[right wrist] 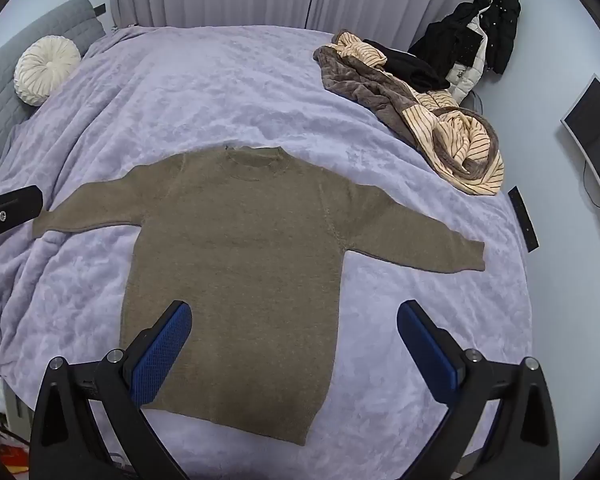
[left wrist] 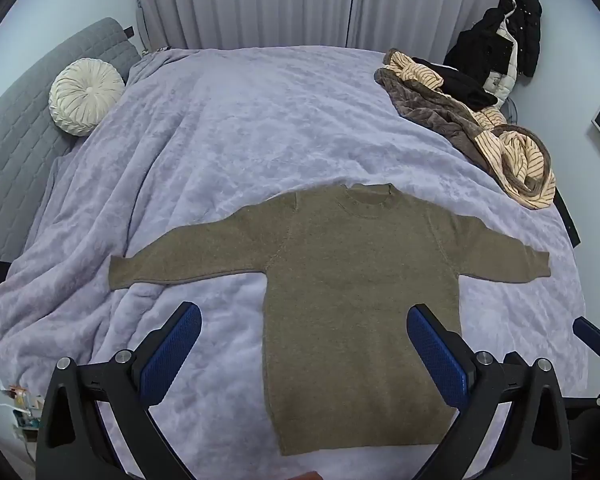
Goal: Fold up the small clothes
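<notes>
Sweater (left wrist: 360, 300) lies flat on the bed (left wrist: 220, 140), face up, both sleeves spread out sideways, collar away from me, hem nearest; no fold made yet, so the whole job looks still ahead: sleeves in, then body doubled. My left gripper (left wrist: 304, 356) hangs over the hem, fingers wide apart, nothing between them; my right gripper (right wrist: 294, 352) the same, empty, above the sweater's right edge. Pile of other clothes (left wrist: 472, 128) waits at the far right corner, unfolded.
</notes>
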### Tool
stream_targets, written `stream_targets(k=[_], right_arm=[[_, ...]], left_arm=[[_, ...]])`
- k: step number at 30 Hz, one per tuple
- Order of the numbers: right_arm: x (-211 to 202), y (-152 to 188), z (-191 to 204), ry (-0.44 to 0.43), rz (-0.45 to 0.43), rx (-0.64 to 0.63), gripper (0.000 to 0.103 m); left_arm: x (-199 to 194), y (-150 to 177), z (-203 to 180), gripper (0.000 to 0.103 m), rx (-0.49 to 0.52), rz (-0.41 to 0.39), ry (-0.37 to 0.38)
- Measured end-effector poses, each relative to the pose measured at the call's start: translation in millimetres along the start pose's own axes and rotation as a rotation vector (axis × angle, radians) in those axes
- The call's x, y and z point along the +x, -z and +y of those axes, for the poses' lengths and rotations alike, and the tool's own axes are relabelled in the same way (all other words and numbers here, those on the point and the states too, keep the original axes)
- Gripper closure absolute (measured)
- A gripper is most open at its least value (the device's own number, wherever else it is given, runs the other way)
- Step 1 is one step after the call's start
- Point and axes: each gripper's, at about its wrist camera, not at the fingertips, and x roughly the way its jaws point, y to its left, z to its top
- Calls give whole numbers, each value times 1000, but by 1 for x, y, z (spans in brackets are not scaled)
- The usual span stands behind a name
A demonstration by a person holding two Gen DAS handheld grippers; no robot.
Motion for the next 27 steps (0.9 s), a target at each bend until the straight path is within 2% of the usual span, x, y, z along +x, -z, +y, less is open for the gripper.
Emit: stream_targets(k=[2,3,4,5,8,11,14,16,23,27], right_arm=[[2,3,2,-6,1,12,1],[4,4,5,-10,6,20,1],[-1,9,14,23,3,26,1],[-3,9,20,18,18,32,1],[-9,5,33,14,61,57,1],[-17,7,33,-14,64,91,1],[-20,5,34,-39,62,143,1],[-22,4,32,-22,58,163,1],[-34,2,49,31,46,94,1],[-33,7,55,21,57,52,1]], left_arm=[[1,2,-9,0,11,19,-13],[-4,5,2,0,-1,19,43],[-3,10,9,0,4,26,66],[-2,13,17,0,6,38,84],[-6,27,16,0,-5,32,43],[-8,33,26,0,-18,55,91],[-1,32,29,0,11,111,77],[1,30,34,0,-9,117,95],[0,25,34,0,16,93,110],[1,24,27,0,45,87,90]])
